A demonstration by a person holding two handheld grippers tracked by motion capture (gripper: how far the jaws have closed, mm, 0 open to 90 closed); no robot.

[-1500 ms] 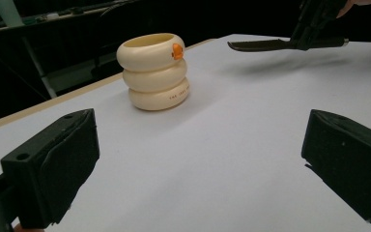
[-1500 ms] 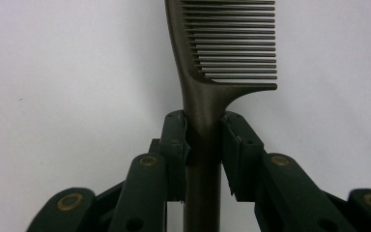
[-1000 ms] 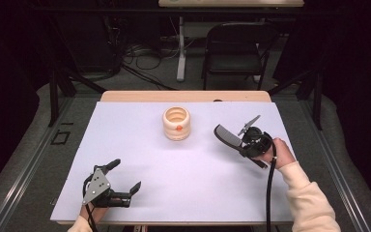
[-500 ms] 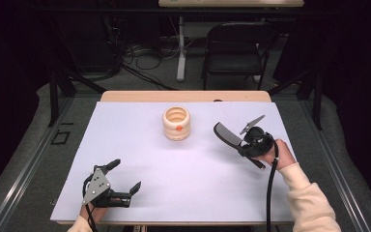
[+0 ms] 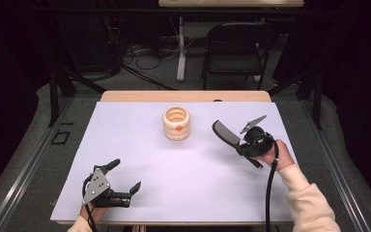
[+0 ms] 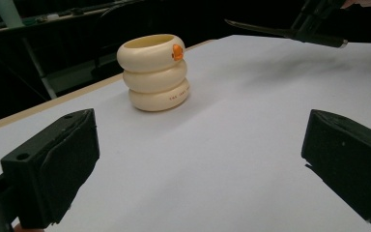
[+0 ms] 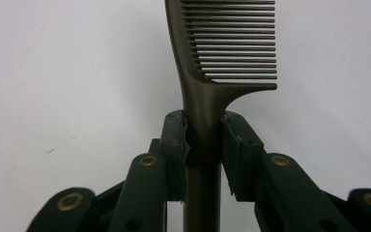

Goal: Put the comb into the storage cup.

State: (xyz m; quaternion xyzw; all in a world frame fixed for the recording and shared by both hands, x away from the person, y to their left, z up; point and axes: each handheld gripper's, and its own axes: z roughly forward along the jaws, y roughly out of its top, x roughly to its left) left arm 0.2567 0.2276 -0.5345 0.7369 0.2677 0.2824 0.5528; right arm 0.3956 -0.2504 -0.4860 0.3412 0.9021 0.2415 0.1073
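- Comparing against the earlier high views: no shift of either hand, comb or holder; scene static, jaw spacing unchanged.
- Meaning for the work in hand: carry paused, comb secured, insertion into the holder not yet begun.
- Right gripper (image 5: pixel 244 141): closed on the dark comb (image 5: pixel 226 132), pads clamped on both sides of the handle just below the teeth, as seen in the right gripper view (image 7: pixel 204 140).
- Comb (image 7: pixel 227 43): projecting forward past the jaws, teeth toward the right of that view, held clear above the white table cover (image 5: pixel 183 193); no contact with the surface apparent.
- Comb position relative to the gripper: in line with the jaws, handle running back between them, toothed end leading toward the table's centre.
- Cream ringed holder (image 5: pixel 176 123): upright at centre rear of the cover, mouth open upward, orange mark on its upper ring (image 6: pixel 177 52); near the comb tip to its left in the high view, not touching.
- Left gripper (image 5: pixel 121 186): open, nothing between the jaws, resting low at the near left corner, pointed toward the holder (image 6: pixel 153 72), well apart from it.
- Likely next requirement: tipping the comb end-down over the holder mouth before lowering.
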